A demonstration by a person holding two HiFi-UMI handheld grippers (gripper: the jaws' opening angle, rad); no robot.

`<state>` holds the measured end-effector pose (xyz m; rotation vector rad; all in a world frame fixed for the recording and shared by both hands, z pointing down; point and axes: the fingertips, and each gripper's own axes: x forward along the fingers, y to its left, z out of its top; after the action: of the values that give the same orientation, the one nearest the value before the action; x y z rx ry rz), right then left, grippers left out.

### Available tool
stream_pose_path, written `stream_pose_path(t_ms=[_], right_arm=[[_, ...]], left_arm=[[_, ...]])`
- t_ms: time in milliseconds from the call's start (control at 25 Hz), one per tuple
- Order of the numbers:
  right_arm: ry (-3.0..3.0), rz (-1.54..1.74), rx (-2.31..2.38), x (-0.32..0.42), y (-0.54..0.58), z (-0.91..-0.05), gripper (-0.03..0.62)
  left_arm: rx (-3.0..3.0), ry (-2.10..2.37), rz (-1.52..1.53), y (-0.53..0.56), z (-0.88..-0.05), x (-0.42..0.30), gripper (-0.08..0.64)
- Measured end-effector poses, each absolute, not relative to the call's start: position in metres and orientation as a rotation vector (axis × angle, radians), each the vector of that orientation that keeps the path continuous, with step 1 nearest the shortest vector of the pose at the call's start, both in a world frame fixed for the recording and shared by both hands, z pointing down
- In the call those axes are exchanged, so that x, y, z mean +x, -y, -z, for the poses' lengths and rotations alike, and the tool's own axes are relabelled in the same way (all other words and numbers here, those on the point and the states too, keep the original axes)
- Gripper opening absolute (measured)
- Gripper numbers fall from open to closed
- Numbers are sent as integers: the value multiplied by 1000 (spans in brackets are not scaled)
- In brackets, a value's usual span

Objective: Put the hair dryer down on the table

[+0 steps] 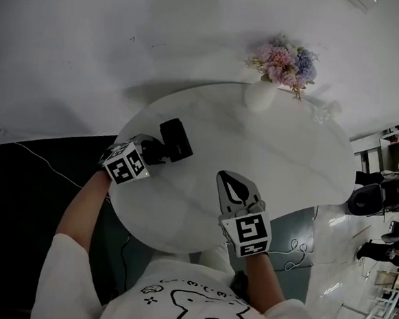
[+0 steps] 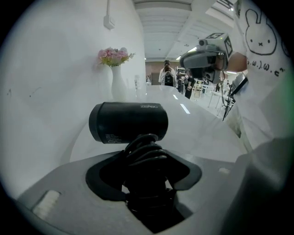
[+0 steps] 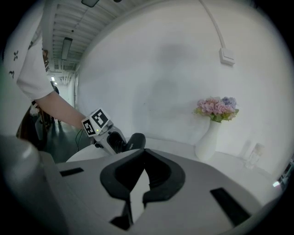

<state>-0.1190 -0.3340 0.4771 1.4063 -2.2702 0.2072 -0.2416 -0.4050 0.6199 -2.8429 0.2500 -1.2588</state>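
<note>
The black hair dryer (image 1: 175,140) is over the left part of the round white table (image 1: 282,162). My left gripper (image 1: 160,151) is shut on its handle. In the left gripper view the barrel (image 2: 128,123) lies crosswise just past the jaws, and the handle with the cord wound round it (image 2: 146,153) sits between them. I cannot tell whether the dryer touches the tabletop. My right gripper (image 1: 233,182) hovers over the table's near side, shut with nothing in it, its tips meeting (image 3: 143,152). From there the dryer (image 3: 134,141) and left gripper (image 3: 98,128) show to the left.
A white vase of pink and blue flowers (image 1: 261,95) stands at the table's far edge, with a small clear glass piece (image 1: 323,111) to its right. A white wall rises behind the table. A thin cable (image 1: 47,167) runs over the dark floor at left.
</note>
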Motion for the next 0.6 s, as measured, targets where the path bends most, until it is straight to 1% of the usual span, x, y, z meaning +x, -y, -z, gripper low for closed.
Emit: stream_pose_path(t_ms=[600], right_arm=[[2211, -218, 1426, -111, 341, -484, 0]], left_arm=[[-2836, -39, 1370, 419, -641, -232, 249]])
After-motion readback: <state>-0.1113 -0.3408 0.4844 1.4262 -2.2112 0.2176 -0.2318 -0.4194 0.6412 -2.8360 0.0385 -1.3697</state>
